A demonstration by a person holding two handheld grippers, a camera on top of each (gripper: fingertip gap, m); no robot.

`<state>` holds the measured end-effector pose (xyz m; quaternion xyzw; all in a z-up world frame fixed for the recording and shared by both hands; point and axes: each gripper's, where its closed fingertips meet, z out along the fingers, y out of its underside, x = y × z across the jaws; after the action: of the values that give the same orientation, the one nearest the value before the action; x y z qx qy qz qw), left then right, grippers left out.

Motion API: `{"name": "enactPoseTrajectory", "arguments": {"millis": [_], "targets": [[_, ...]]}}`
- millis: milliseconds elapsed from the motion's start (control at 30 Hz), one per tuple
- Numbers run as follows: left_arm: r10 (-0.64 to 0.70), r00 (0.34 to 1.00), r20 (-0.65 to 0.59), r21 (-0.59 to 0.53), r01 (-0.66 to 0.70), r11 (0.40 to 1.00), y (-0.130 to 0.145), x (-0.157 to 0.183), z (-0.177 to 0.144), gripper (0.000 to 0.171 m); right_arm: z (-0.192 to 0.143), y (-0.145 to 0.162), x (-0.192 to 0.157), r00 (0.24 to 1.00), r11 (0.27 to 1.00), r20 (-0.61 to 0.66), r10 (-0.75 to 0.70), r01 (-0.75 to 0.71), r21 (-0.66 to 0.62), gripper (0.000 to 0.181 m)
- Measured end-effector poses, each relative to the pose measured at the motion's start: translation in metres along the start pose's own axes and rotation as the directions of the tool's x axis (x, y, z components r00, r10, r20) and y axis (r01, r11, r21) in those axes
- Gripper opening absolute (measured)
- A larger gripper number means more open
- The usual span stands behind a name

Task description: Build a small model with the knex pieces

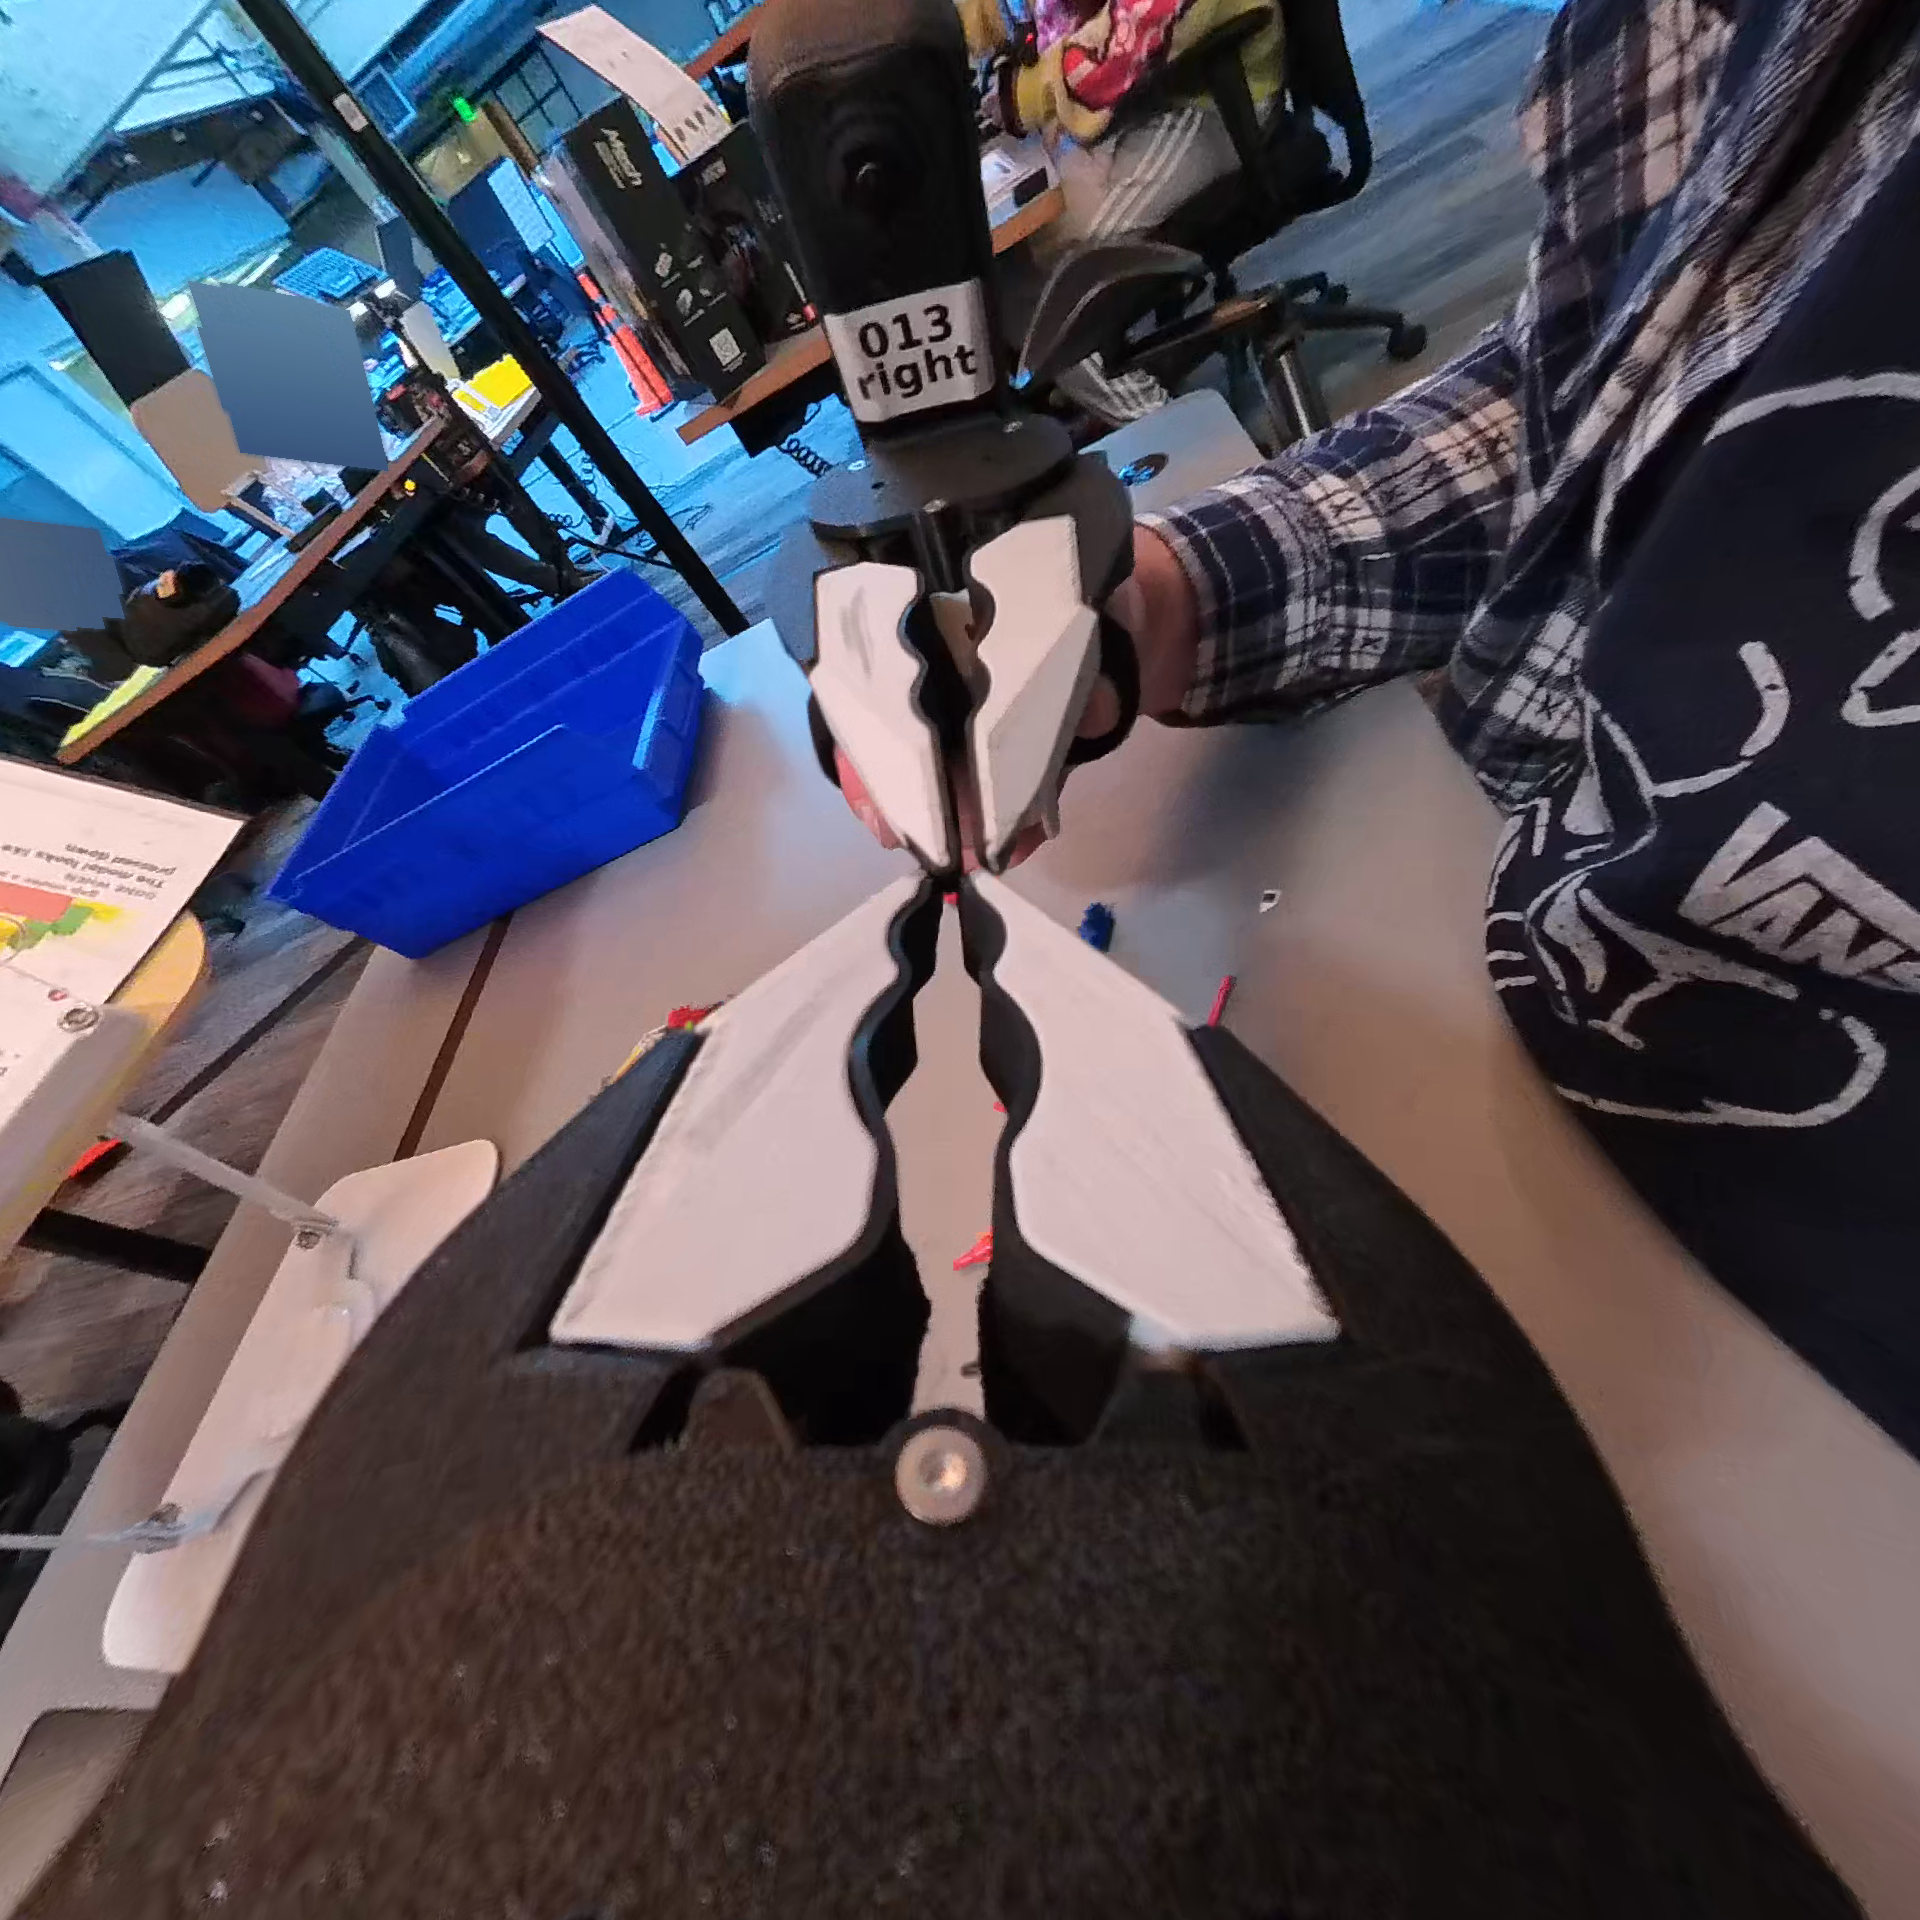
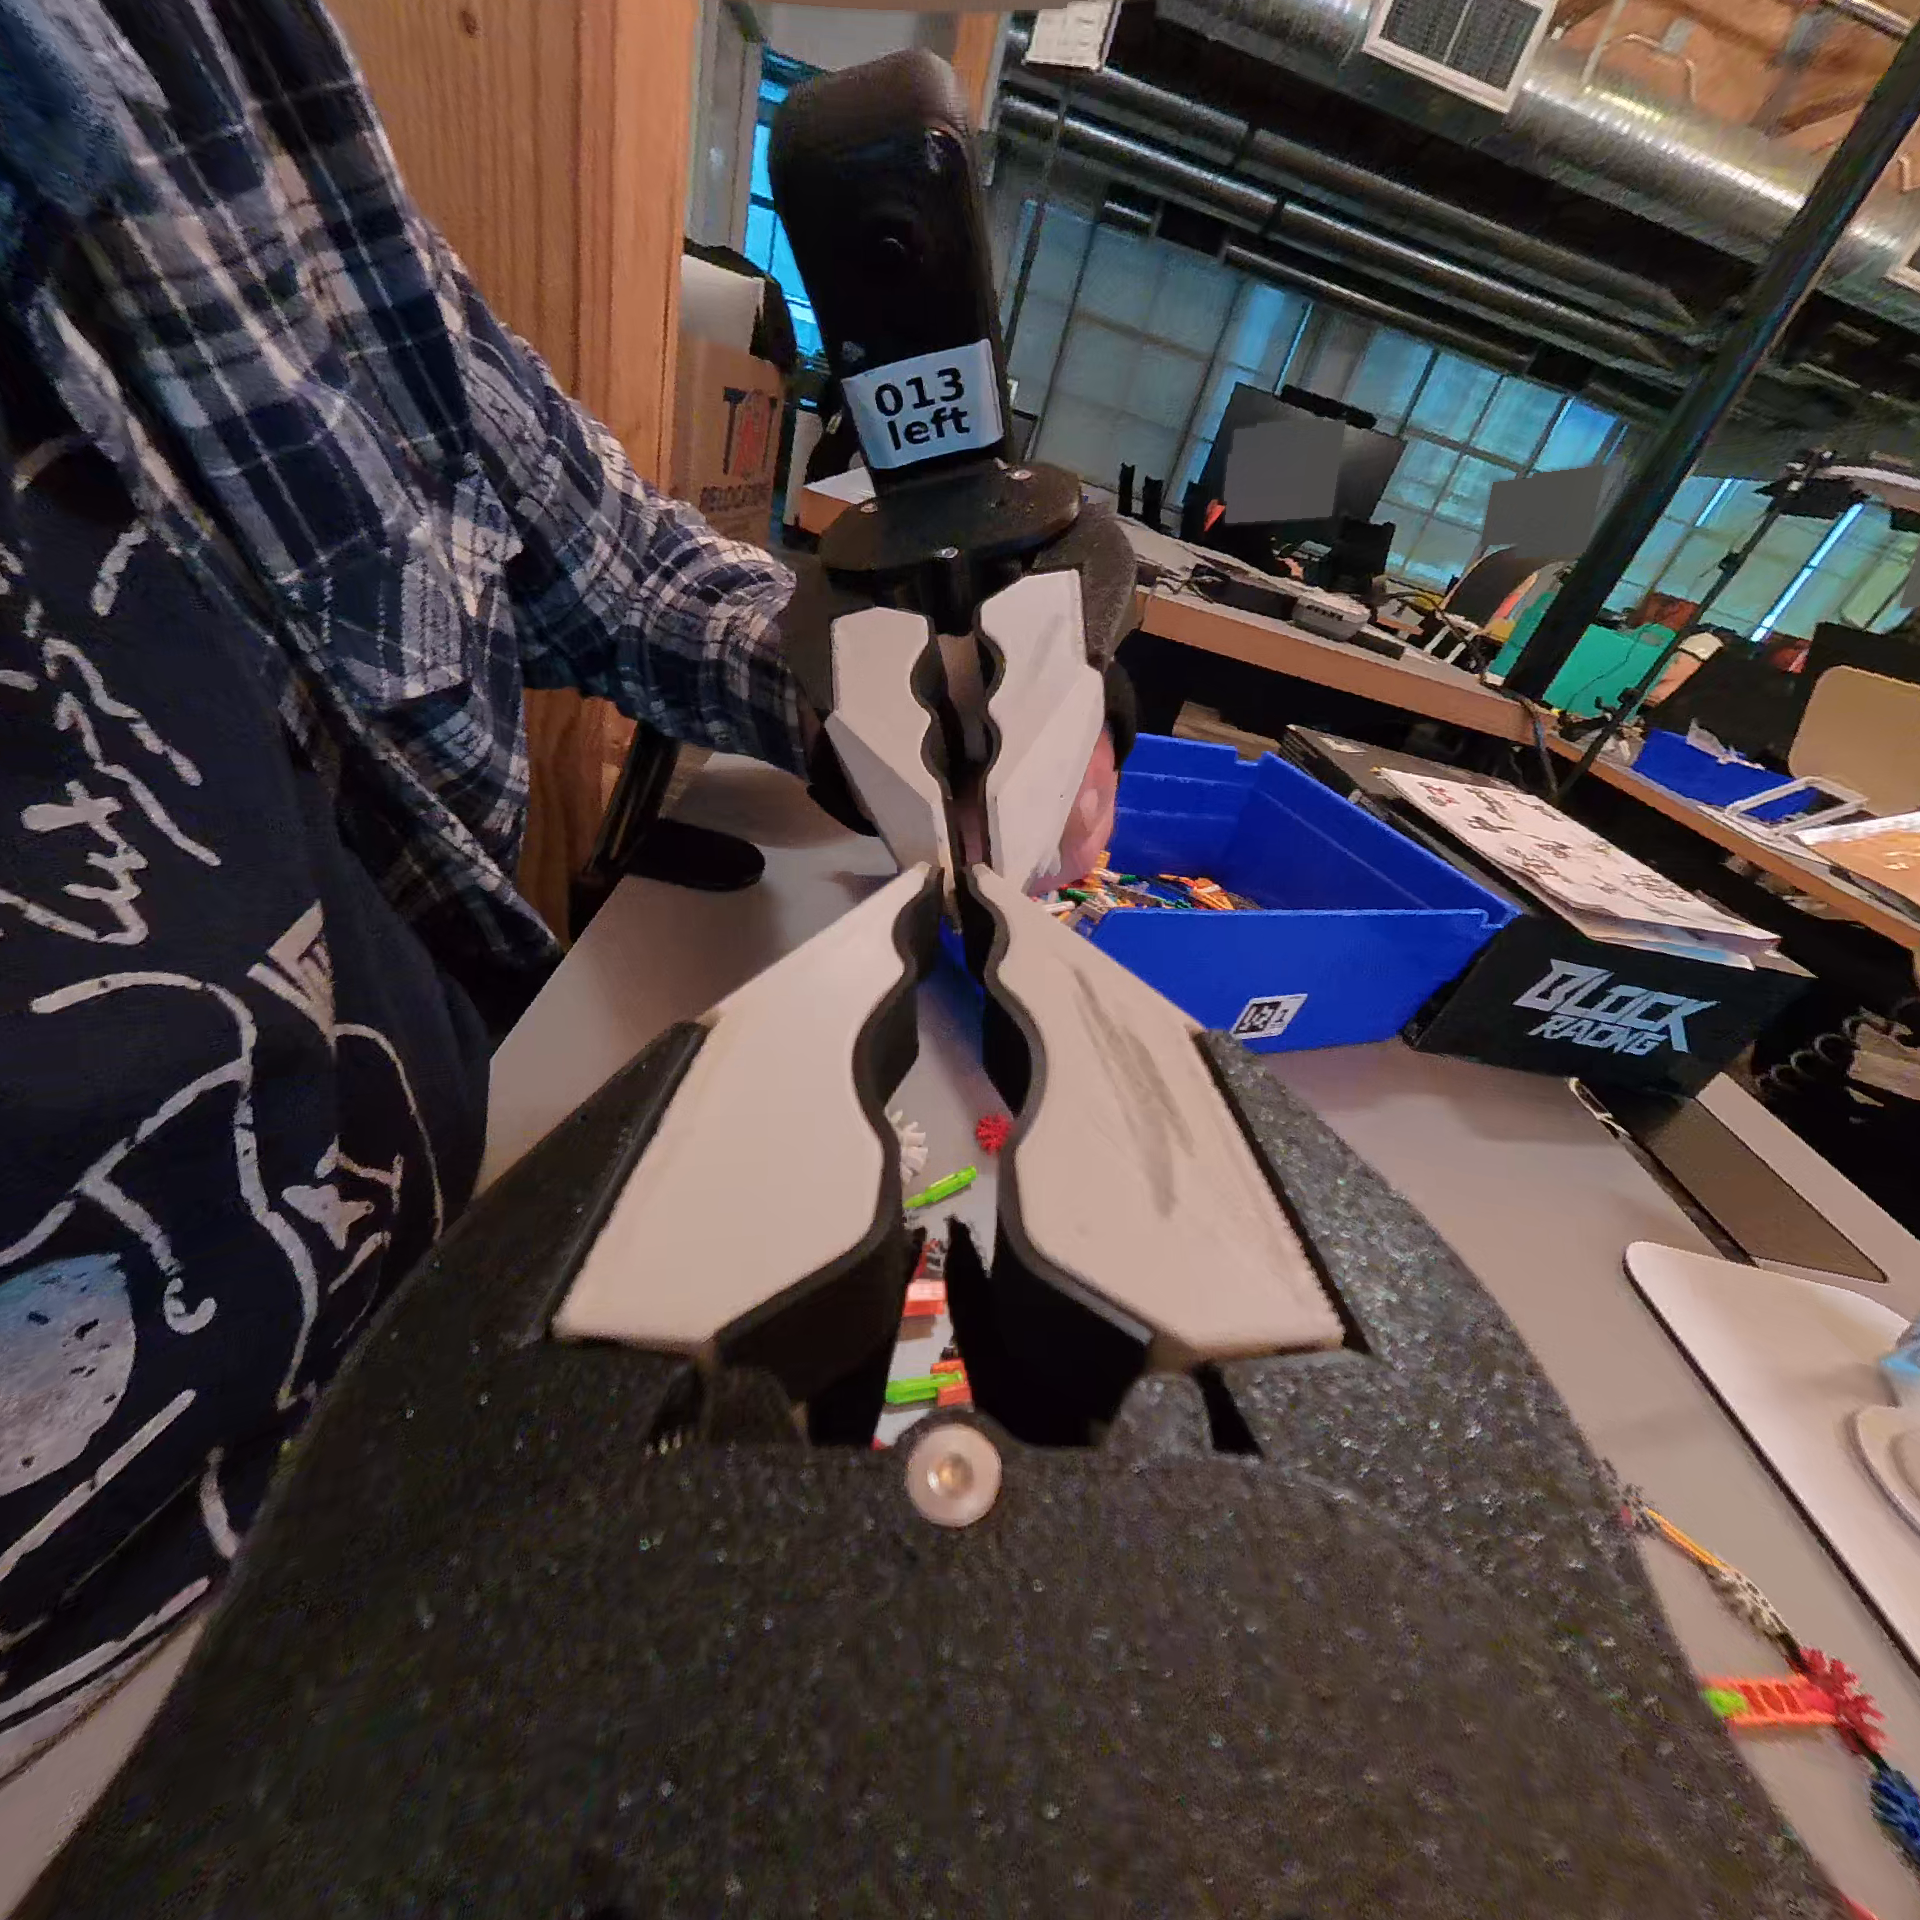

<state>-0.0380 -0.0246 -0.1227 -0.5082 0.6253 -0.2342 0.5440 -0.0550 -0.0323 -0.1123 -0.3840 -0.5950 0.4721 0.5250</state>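
My left gripper [image 1: 948,883] and right gripper [image 2: 956,883] point at each other above a grey table [image 1: 644,935], tip to tip. Both have white fingers with black wavy pads and their tips are closed together. The right gripper also shows in the left wrist view [image 1: 966,857], the left one in the right wrist view [image 2: 966,857]. A tiny pink speck sits where the tips meet; I cannot tell what it is. Small plastic construction pieces lie on the table below: a green rod [image 2: 940,1188], a red connector [image 2: 992,1130], a pink piece [image 1: 971,1257].
A blue bin [image 2: 1299,935] holding colourful pieces stands beyond the grippers, beside a black box [image 2: 1600,1018] topped with papers. Another blue bin [image 1: 499,769] stands at the left. A joined string of pieces [image 2: 1808,1704] lies at the right. A person in a plaid shirt [image 1: 1558,468] holds both grippers. The grippers are tip to tip, or close to it.
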Motion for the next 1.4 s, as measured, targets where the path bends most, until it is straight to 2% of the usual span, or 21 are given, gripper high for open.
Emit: {"name": "enactPoseTrajectory", "arguments": {"millis": [333, 533, 667, 833, 900, 1033, 1233, 1400], "targets": [[0.019, 0.995, -0.097, -0.033, -0.023, 0.999, 0.010, 0.019, 0.007, 0.001, -0.001, 0.011, -0.016, 0.996, 0.999, 0.094, 0.001, 0.004, -0.053, 0.000], [-0.059, 0.990, -0.131, -0.054, 0.052, 0.997, 0.018, 0.016, 0.009, 0.003, -0.002, 0.018, -0.011, 0.996, 0.997, 0.087, 0.032, -0.026, -0.066, 0.000], [-0.061, 0.996, -0.072, -0.095, 0.054, 0.994, 0.022, -0.001, 0.004, 0.011, -0.006, 0.013, 0.000, 0.998, 0.997, 0.036, 0.046, -0.044, -0.065, 0.009], [-0.038, 0.997, 0.060, -0.161, 0.047, 0.986, 0.027, -0.036, -0.013, 0.011, -0.021, 0.033, 0.017, 0.996, 0.977, -0.066, 0.065, -0.077, -0.199, 0.010], [-0.049, 0.989, 0.137, -0.179, 0.073, 0.981, 0.035, -0.055, -0.022, 0.009, -0.025, 0.048, 0.020, 0.993, 0.953, -0.098, 0.071, -0.096, -0.286, 0.010], [-0.104, 0.974, 0.200, -0.196, 0.144, 0.970, 0.050, -0.075, -0.030, 0.009, -0.026, 0.085, 0.020, 0.989, 0.868, -0.138, 0.051, -0.112, -0.485, 0.013], [-0.092, 0.979, 0.181, -0.275, 0.141, 0.951, 0.072, -0.068, -0.020, 0.010, 0.000, 0.120, -0.008, 0.997, 0.776, -0.059, 0.056, -0.081, -0.625, 0.024], [-0.108, 0.978, 0.179, -0.279, 0.156, 0.948, 0.077, -0.067, -0.019, 0.010, 0.006, 0.150, -0.011, 0.994, 0.687, -0.077, 0.075, -0.107, -0.719, 0.031]]}}
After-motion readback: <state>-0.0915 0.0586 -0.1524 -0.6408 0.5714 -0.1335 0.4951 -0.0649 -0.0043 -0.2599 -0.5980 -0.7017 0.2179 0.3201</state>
